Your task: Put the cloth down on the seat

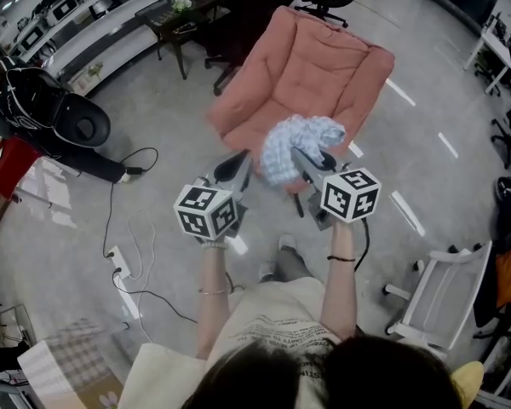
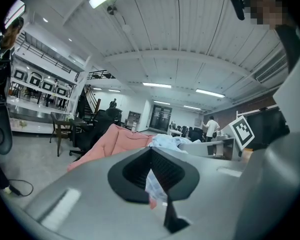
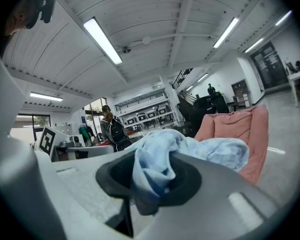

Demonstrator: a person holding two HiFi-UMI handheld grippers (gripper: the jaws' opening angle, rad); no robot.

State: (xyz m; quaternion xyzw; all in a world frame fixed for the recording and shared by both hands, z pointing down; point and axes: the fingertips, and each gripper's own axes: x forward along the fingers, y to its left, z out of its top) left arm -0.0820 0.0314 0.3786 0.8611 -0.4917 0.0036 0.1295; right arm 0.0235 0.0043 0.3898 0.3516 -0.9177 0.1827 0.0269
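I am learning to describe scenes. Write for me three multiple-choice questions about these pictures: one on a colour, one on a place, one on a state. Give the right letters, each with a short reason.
1. What colour is the armchair?
A. pink
B. green
C. black

2. Where is the cloth?
A. spread flat on the armchair
B. in the air, between the left tool and the right tool
C. on the floor

3. What is the state of the right tool?
A. open and empty
B. shut on the cloth
C. shut on nothing

Answers:
1 A: the upholstery is pink in all three views.
2 B: the head view shows it bunched up between both tools, in front of the armchair.
3 B: the right gripper view shows cloth pinched in its jaws.
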